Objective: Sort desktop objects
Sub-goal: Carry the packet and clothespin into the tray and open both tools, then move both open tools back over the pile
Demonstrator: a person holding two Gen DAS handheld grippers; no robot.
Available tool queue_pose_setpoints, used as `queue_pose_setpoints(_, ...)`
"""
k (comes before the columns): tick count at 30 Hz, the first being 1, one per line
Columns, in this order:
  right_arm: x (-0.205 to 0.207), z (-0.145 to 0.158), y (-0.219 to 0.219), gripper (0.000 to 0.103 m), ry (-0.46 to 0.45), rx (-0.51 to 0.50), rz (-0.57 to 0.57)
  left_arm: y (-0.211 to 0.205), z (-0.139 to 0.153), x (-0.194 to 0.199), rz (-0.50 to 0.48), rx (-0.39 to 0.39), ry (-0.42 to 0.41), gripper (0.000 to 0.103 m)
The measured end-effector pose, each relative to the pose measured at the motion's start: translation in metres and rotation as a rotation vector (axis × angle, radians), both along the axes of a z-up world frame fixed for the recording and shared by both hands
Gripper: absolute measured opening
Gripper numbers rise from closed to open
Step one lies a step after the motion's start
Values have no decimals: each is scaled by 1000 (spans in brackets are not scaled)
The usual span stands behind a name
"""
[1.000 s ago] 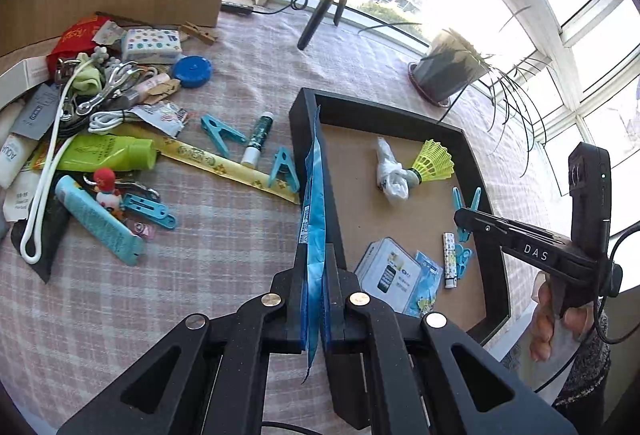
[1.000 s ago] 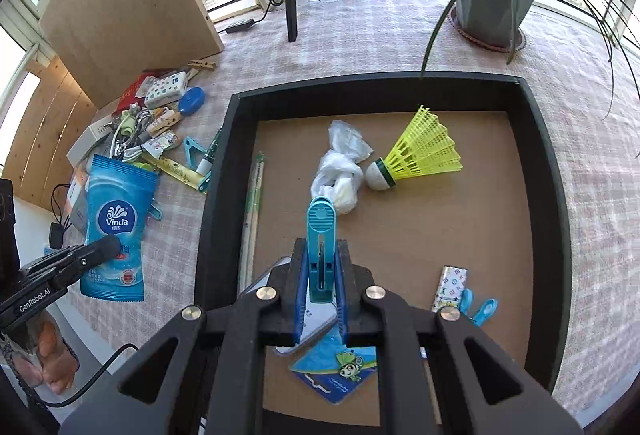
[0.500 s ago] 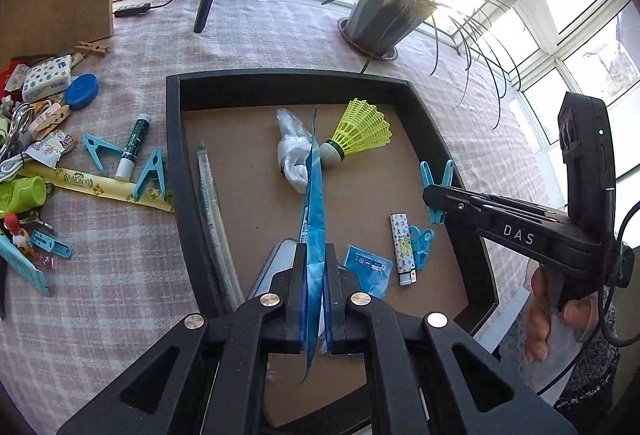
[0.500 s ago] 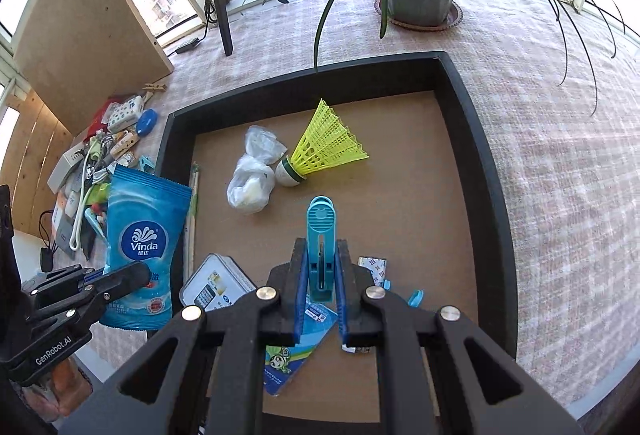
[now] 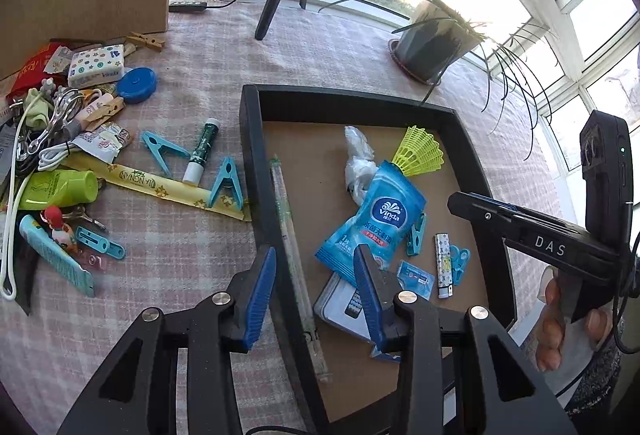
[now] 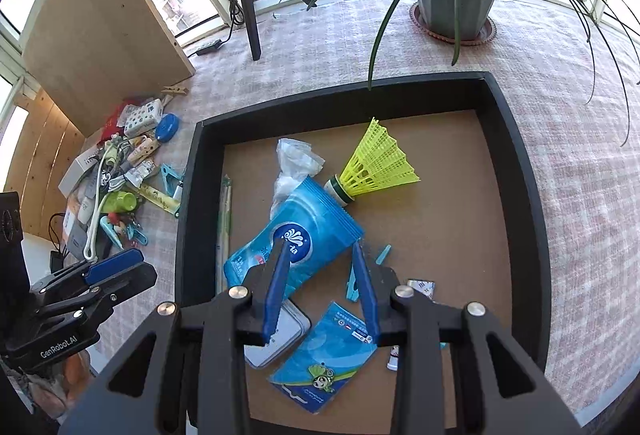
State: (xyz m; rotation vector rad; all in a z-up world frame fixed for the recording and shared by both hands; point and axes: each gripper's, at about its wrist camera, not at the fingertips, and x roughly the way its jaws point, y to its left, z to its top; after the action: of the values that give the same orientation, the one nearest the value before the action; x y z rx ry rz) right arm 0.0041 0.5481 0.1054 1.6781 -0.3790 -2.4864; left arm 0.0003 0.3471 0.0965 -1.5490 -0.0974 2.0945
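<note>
Both grippers' jaws just opened and grasp nothing: left gripper (image 5: pixel 316 271) over the tray (image 5: pixel 250 139) edge, wipes pack (image 5: pixel 374 223) dropped inside tray, right gripper (image 6: pixel 322 275) above it; remaining clutter, nearest clip (image 5: pixel 226 183), lies left of tray, closer to left hand.

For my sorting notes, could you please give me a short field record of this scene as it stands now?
tray: black tray, brown floor
just dropped: blue Vinda wipes pack and blue clothespin, both lying in the tray
left tongs: open, empty, just opened
right tongs: open, empty, just opened
also in tray: yellow shuttlecock
unsorted: clutter pile on the tablecloth
</note>
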Motion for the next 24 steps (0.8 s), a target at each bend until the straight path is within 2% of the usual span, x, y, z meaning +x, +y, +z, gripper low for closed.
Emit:
queue_pose_setpoints(13, -55, 9, -111, 32, 8, -53, 181, -115, -12, -49, 186, -65, -3, 34)
queue_pose_setpoints(17, -78, 1, -143, 32, -28, -94, 232, -149, -21, -65, 222, -85, -14, 25)
queue_pose_setpoints(24, -115, -28, -180, 32, -134, -118, 257, -168, -40, -86, 206, -118, -54, 25)
